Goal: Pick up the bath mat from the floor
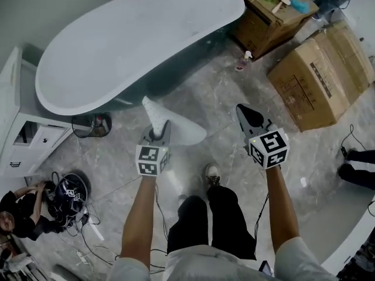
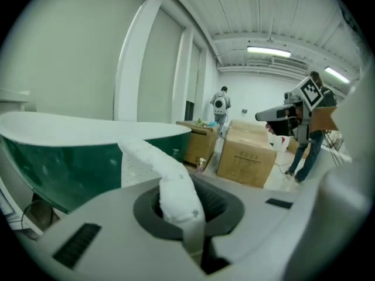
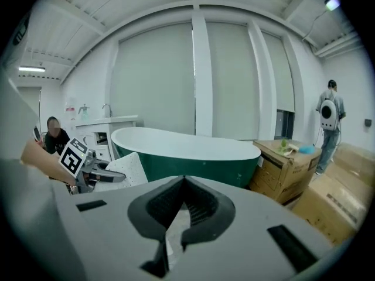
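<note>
Left tongs (image 2: pixel 176 201) clamp a corner of the bath mat (image 1: pixel 176 127), hanging clear of the closed, empty right tongs (image 3: pixel 181 180).

Overhead, plus two views toward bathtub (image 1: pixel 135 45)

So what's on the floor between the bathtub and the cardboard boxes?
A small spray bottle stands on the floor between the bathtub and the cardboard boxes; the head view shows it best.

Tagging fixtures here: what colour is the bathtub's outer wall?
The bathtub is dark green outside, white rimmed; clearest in the right gripper view.
</note>
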Motion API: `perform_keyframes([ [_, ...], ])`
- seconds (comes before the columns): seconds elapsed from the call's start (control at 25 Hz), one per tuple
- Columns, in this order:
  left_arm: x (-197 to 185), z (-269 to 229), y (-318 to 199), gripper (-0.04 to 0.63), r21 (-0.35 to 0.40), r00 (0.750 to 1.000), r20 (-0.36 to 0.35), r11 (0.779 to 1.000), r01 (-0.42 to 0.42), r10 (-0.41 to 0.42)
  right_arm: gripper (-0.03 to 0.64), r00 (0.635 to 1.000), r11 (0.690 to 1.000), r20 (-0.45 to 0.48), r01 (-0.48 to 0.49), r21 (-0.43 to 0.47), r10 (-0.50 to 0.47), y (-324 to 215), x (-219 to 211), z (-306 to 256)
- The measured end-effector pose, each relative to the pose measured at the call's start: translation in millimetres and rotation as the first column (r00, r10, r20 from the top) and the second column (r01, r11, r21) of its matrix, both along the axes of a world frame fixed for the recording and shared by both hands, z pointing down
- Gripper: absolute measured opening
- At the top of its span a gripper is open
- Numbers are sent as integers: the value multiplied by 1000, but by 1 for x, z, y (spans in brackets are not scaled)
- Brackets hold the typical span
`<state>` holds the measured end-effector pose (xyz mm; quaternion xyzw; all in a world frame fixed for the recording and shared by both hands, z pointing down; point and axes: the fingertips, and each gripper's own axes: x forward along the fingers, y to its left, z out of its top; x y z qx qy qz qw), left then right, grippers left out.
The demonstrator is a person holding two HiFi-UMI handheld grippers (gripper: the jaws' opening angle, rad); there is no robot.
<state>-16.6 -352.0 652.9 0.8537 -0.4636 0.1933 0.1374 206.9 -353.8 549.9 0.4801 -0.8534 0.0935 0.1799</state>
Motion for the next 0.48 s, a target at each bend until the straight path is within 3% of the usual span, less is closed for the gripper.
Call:
perform_keyframes([
  [0.2, -22, -101, 23, 34, 2, 998, -38, 999, 45, -45, 8, 1000, 1000, 9, 7, 2, -7, 21, -15, -96],
  [0.48, -54, -234, 66, 34, 69, 996, -37, 994, 82, -79, 8, 1000, 998, -6, 25, 66, -25, 55, -46, -215],
])
